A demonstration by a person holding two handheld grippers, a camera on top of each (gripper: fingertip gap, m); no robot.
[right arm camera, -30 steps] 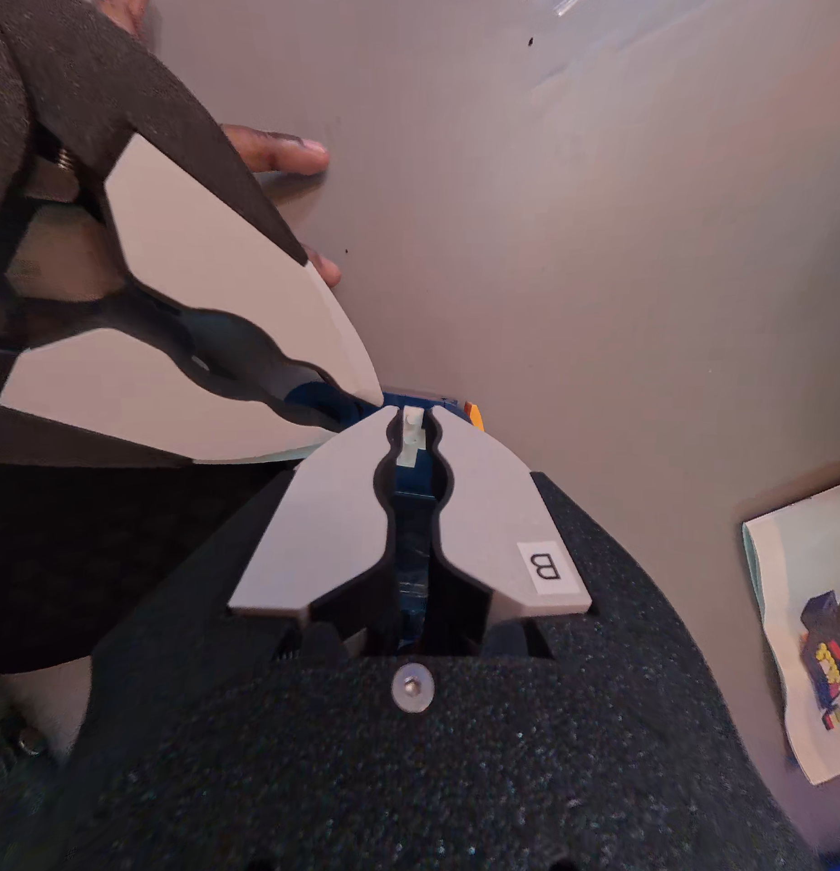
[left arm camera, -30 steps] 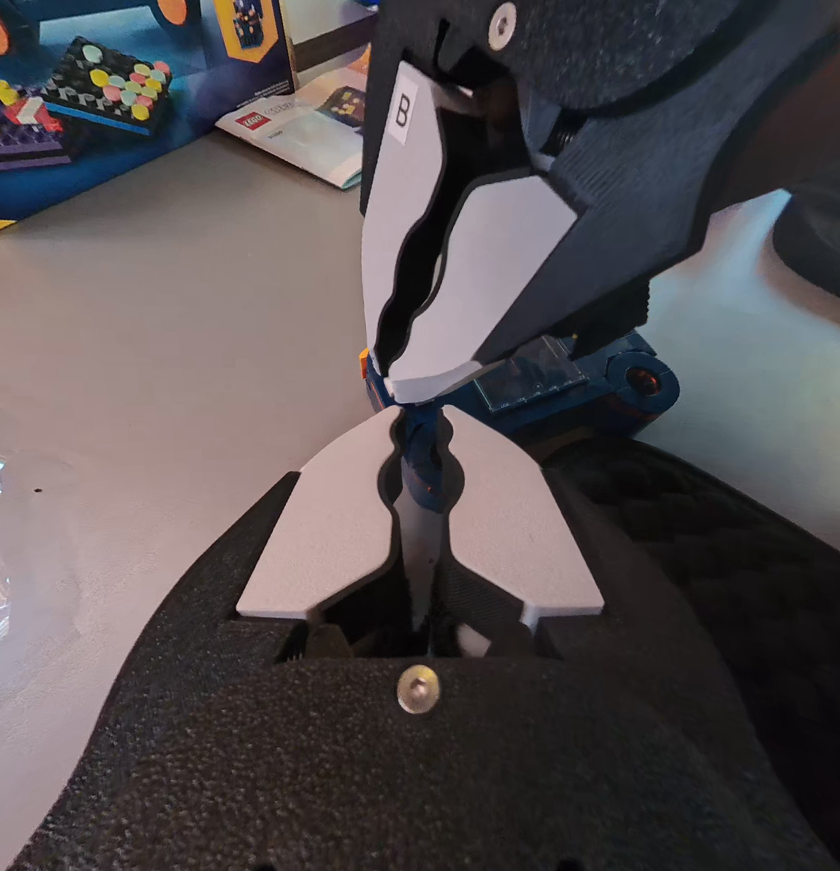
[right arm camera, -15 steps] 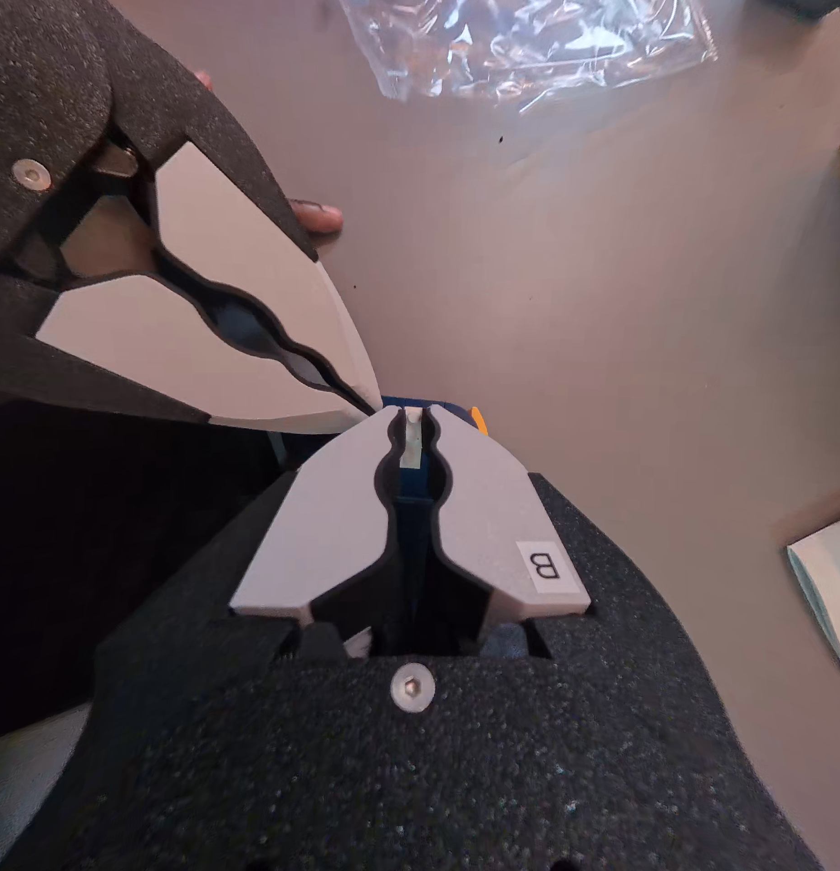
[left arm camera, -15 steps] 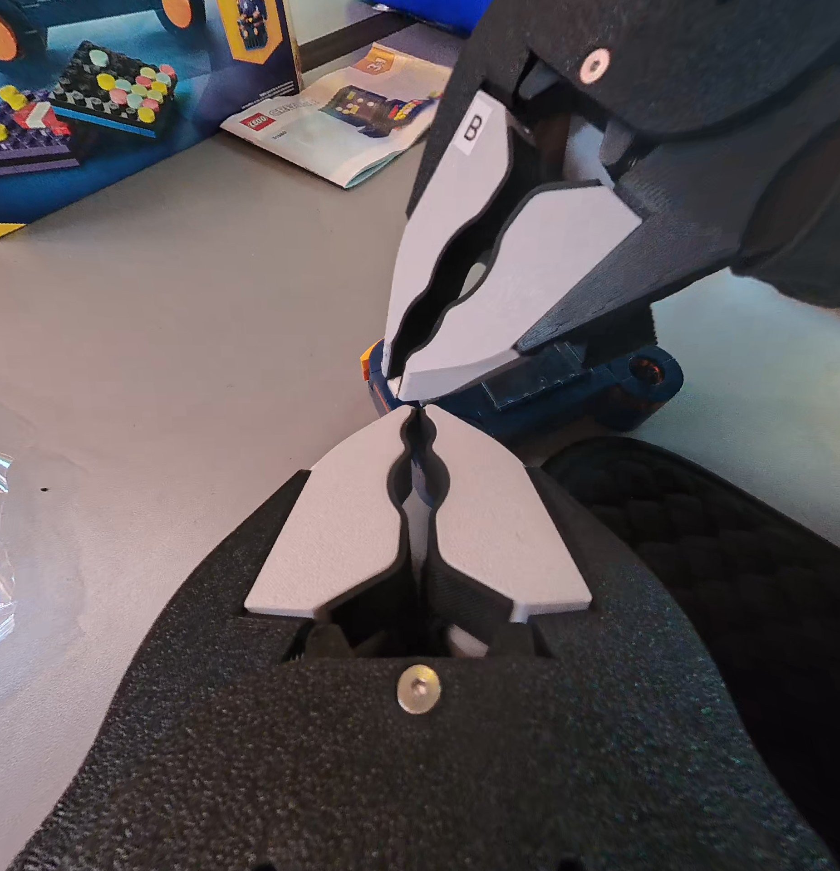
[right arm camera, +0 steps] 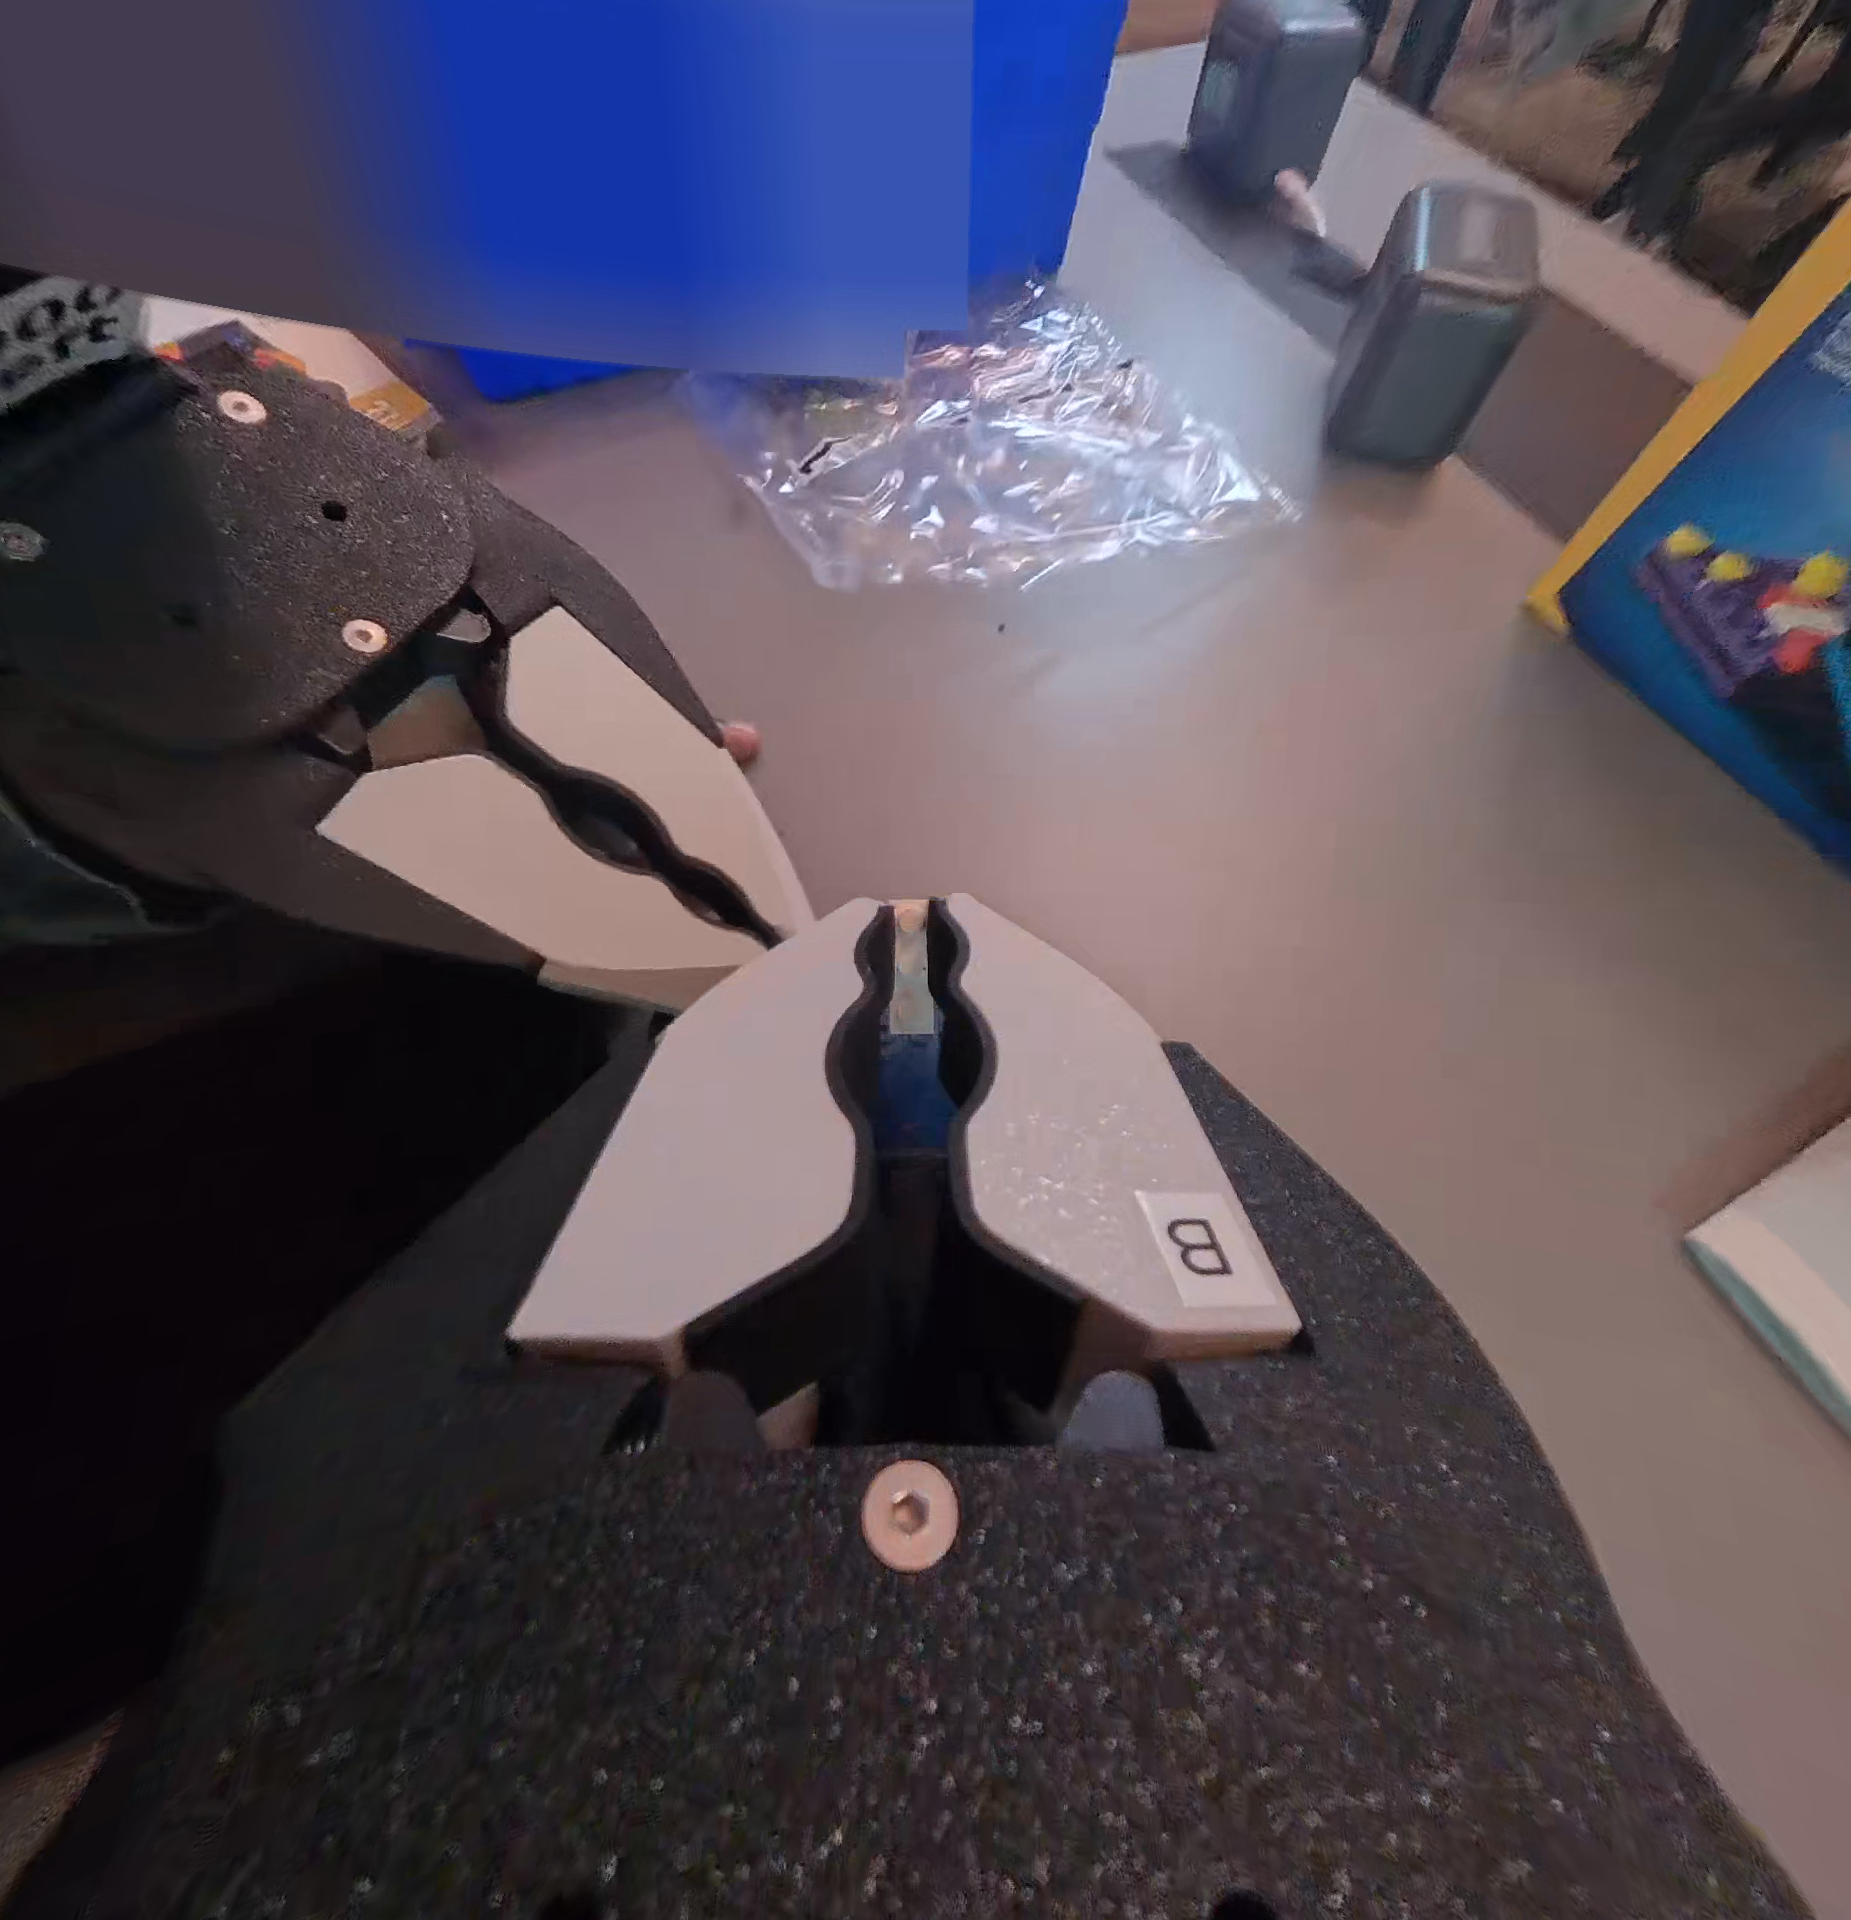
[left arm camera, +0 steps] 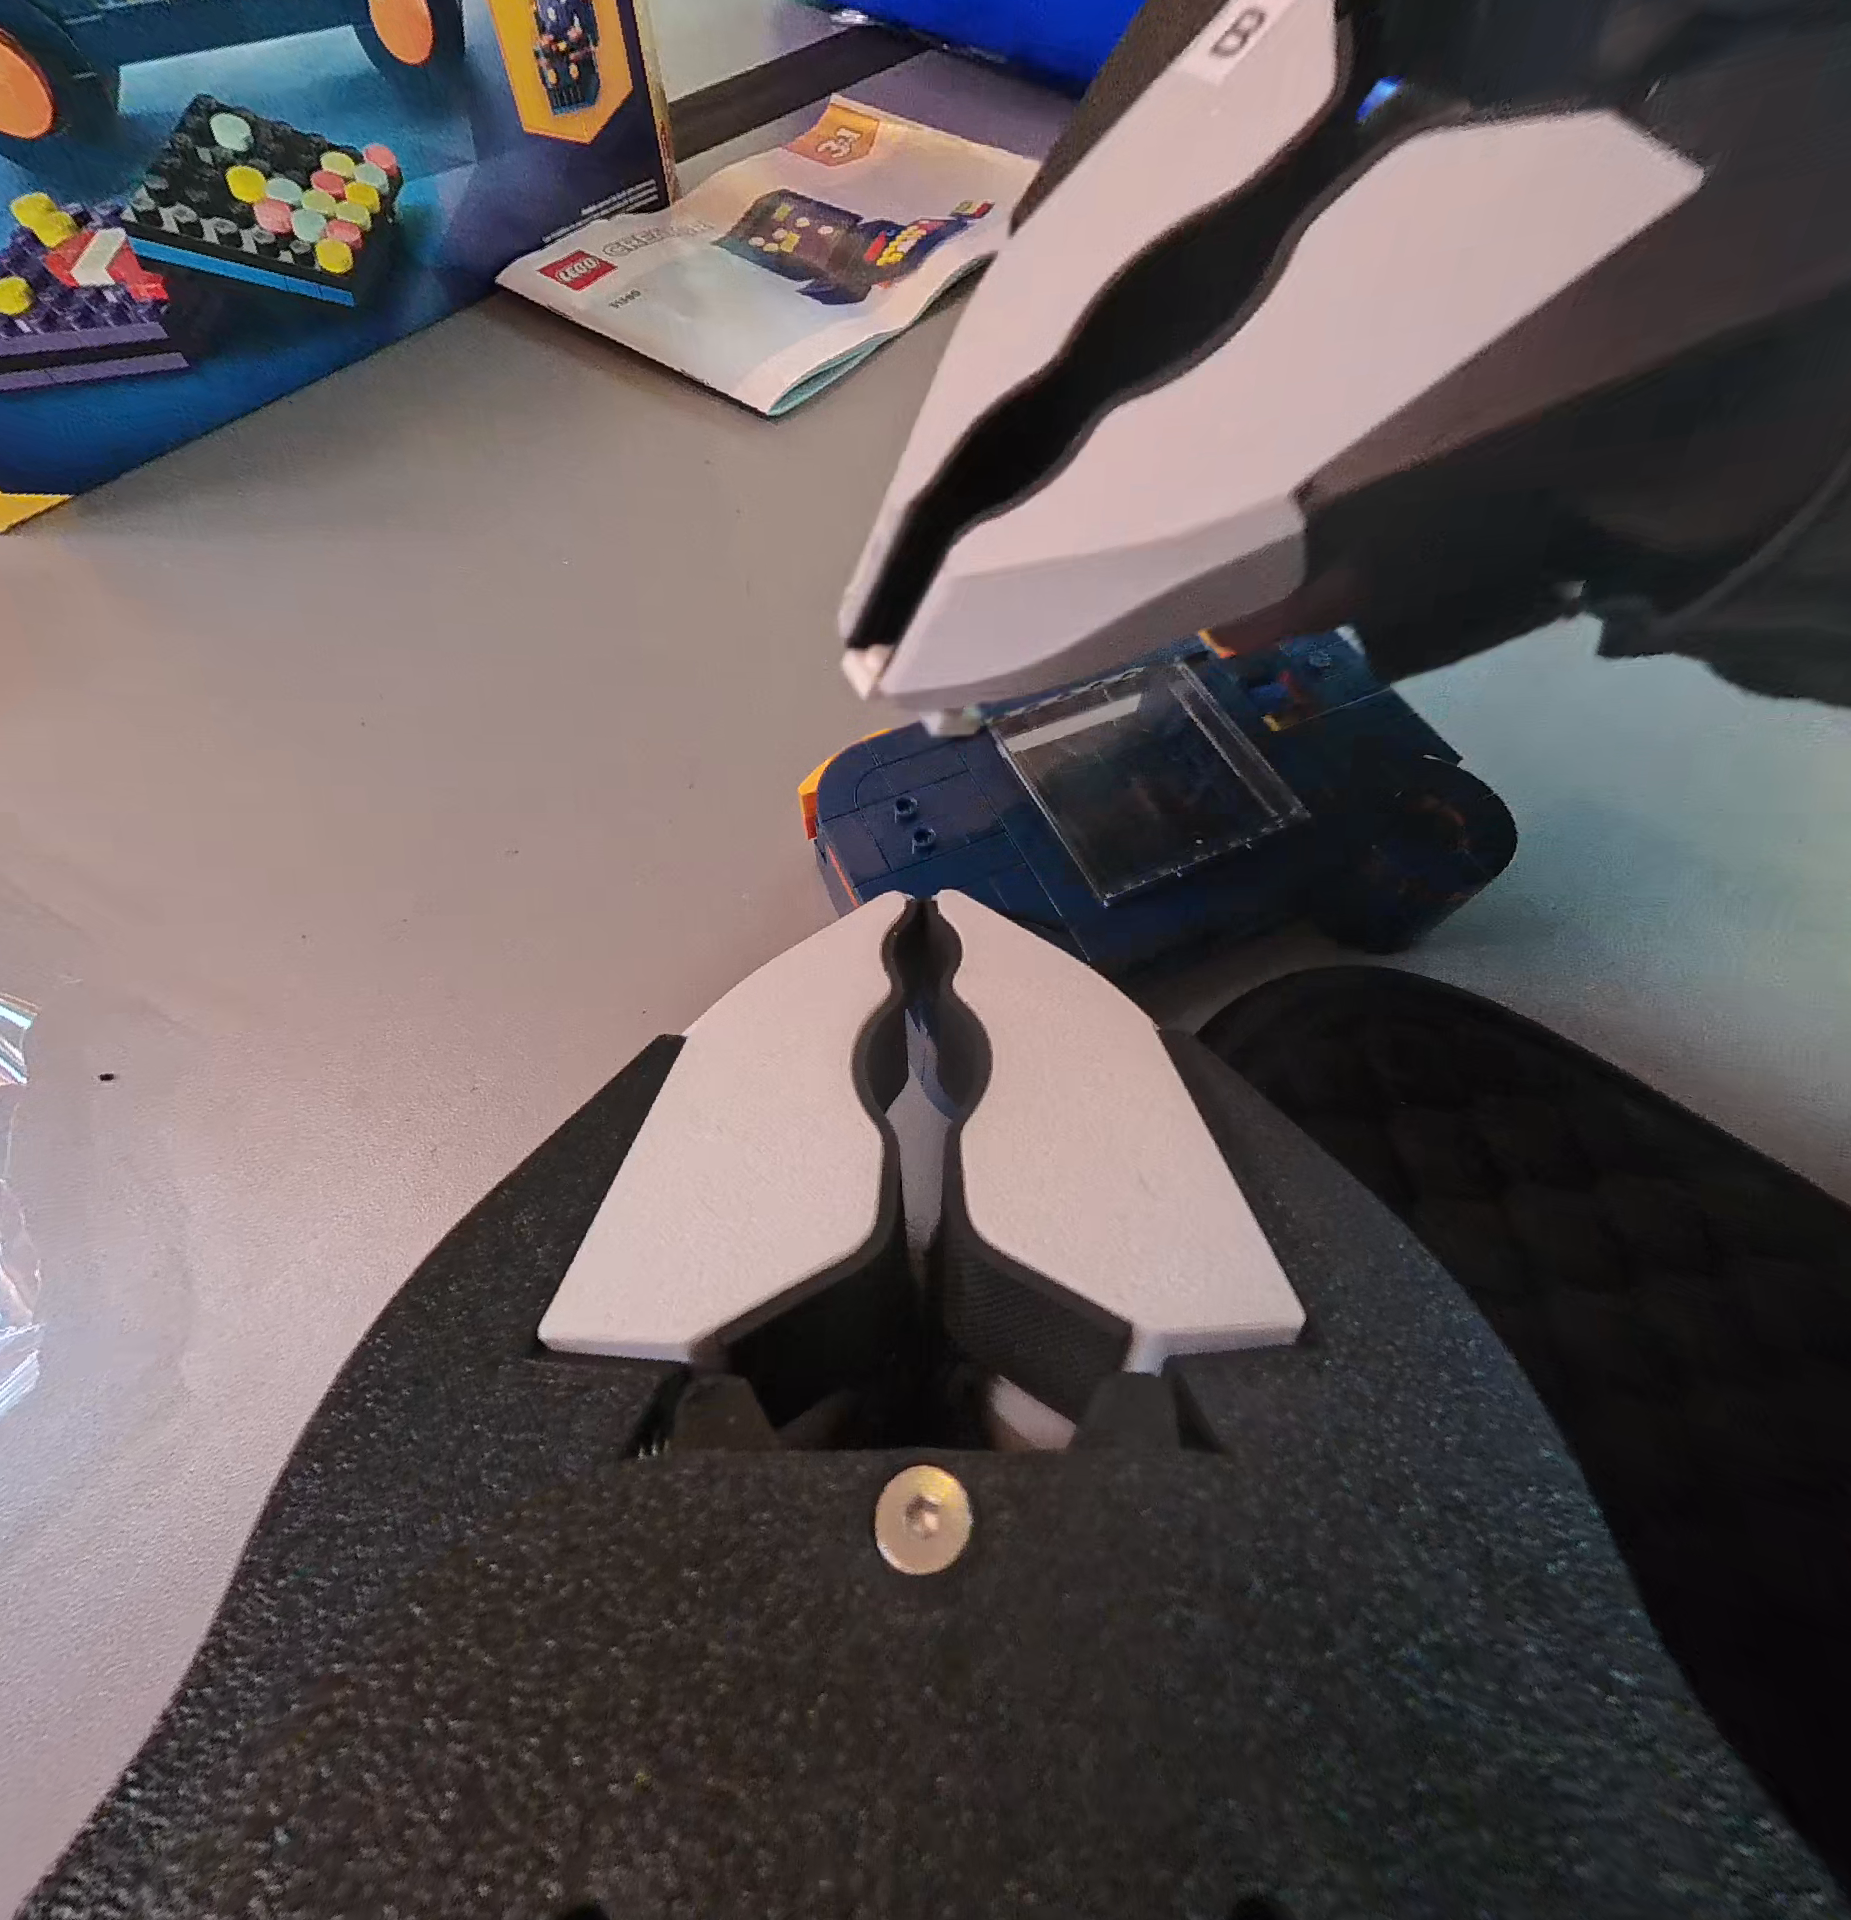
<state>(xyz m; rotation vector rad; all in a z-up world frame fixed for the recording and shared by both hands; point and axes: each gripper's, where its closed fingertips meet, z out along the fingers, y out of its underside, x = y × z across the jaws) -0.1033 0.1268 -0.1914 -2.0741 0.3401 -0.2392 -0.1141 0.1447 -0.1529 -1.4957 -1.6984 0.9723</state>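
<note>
Blue brick model [left arm camera: 1160,831] is lying on the tabletop [left arm camera: 433,727] while the right claw [left arm camera: 874,665], pinching a small white piece [left arm camera: 867,665], is risking dropping it; left claw [left arm camera: 923,914] is pressed together.

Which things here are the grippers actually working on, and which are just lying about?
In hand: right gripper, shut on a small white piece; left gripper, fingers shut at the near edge of the dark blue brick model.
Lying about: toy box, instruction booklet, clear plastic bag.
</note>
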